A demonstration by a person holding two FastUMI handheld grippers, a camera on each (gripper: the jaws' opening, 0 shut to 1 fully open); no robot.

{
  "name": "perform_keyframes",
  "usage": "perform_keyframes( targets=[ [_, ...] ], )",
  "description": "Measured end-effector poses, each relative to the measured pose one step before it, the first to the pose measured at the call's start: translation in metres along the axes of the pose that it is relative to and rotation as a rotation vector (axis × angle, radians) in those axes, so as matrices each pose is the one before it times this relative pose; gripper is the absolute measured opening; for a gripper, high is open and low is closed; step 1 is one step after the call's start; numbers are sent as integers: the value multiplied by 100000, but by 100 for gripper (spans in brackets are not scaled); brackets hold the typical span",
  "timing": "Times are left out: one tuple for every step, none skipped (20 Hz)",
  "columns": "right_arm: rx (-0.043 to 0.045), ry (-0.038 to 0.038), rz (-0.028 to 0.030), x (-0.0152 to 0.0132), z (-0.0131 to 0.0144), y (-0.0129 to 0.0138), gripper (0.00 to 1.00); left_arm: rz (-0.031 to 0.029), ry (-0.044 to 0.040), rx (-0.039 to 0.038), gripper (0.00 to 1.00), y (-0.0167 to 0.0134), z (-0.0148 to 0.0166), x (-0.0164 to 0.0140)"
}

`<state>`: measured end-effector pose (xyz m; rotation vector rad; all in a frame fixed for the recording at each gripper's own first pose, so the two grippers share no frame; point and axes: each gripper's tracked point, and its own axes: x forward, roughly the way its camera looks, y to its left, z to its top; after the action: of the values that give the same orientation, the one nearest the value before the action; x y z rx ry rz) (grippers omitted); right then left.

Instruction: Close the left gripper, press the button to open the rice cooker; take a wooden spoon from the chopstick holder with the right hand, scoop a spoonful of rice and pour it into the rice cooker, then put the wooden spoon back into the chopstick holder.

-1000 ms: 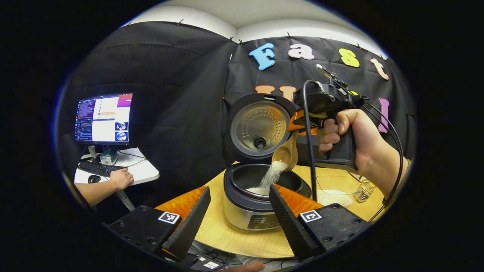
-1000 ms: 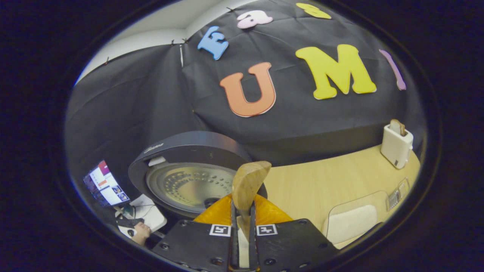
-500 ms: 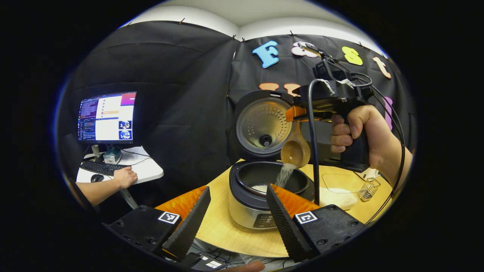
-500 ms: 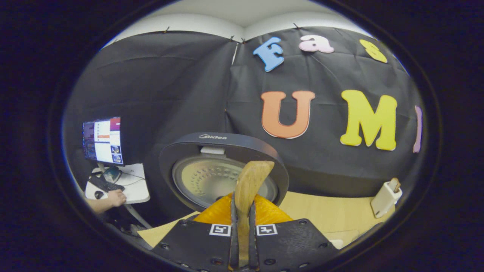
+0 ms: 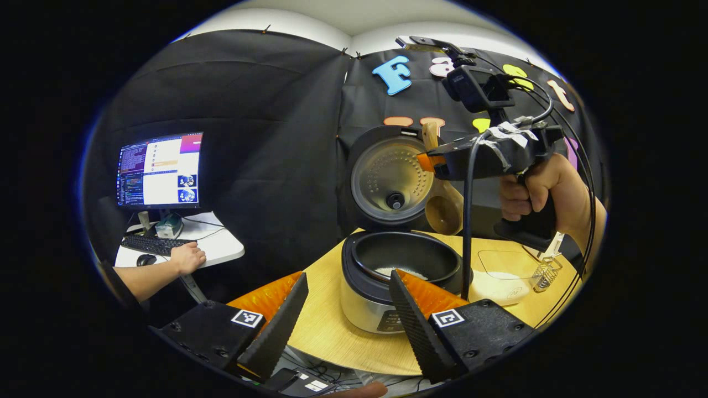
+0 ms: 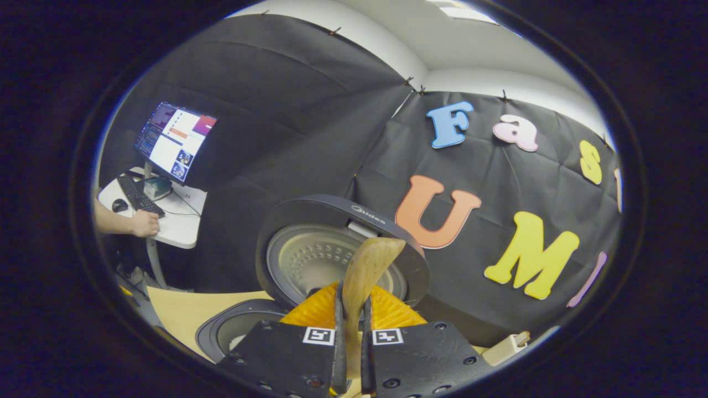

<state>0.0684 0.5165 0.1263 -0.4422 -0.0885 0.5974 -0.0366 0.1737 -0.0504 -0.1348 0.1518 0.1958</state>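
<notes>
The rice cooker [image 5: 381, 309] stands open on the round wooden table, its lid [image 5: 390, 179] upright, with a small heap of white rice [image 5: 401, 272] in the dark pot. A hand holds my right gripper [image 5: 428, 160] above the pot's right side, shut on the wooden spoon [image 5: 442, 213], whose empty bowl hangs down. In the right gripper view the spoon [image 6: 369, 262] sticks up between the shut fingers of the right gripper [image 6: 352, 293], in front of the lid [image 6: 310, 254]. My left gripper [image 5: 345, 309] stands open low in front of the cooker, holding nothing.
A clear tray of rice [image 5: 498, 276] and a wire chopstick holder [image 5: 545, 273] sit right of the cooker. At the far left, a person's hand [image 5: 188, 257] rests at a keyboard on a side desk under a monitor [image 5: 160, 170]. A white appliance [image 6: 506, 345] stands at the table's far right.
The stream of rice from the spoon has stopped and the spoon is empty. The right gripper has risen and tilted back, lifting the spoon away from the pot. The left gripper has stayed open.
</notes>
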Motion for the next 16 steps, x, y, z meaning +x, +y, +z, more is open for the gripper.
perform_keyframes(
  targets=[
    [226,-647,-665,-135,132,-184,10,-364,-170,-139,95,-53,65,-7],
    [1043,27,18,-270,-67,-346,10,-251,53,67,95,-14,3,46],
    [1300,14,394,-420,-91,-350,10,-126,59,237,95,-23,-23,-44],
    [2140,-432,293,-394,-119,-359,10,-148,18,202,95,-32,-28,95],
    [2151,-782,-406,-481,-52,-549,10,-260,265,59,95,-90,-62,-11],
    [1933,-366,-961,-111,-267,-809,10,-301,211,98,95,-81,-86,-11],
    [1769,-247,-1369,-273,-173,-953,10,-197,102,210,95,-151,-25,78],
    [1714,-79,-1535,-270,-205,-1206,10,-186,-98,190,95,-311,73,28],
    [1490,-99,-1484,-273,-176,-1235,10,-252,-268,140,95,-312,93,8],
    [1268,-21,-1802,-175,-215,-1397,10,-348,-259,115,95,-389,33,35],
    [957,172,-1849,-119,-259,-1474,10,-483,-64,207,95,-334,24,-110],
    [1078,799,-1987,-240,-453,-1384,10,-477,78,337,95,-156,-22,-16],
    [1026,595,-1893,-205,-398,-1712,12,-323,144,473,95,-226,-40,-23],
    [1534,745,-1791,-214,-453,-1656,11,-13,-228,597,95,-143,15,-44],
    [1704,850,-2298,-178,-437,-1781,11,-111,-187,482,95,-163,88,-73],
    [2227,522,-2289,-164,-420,-1841,11,-368,-490,258,95,-287,125,-29]
  ],
)
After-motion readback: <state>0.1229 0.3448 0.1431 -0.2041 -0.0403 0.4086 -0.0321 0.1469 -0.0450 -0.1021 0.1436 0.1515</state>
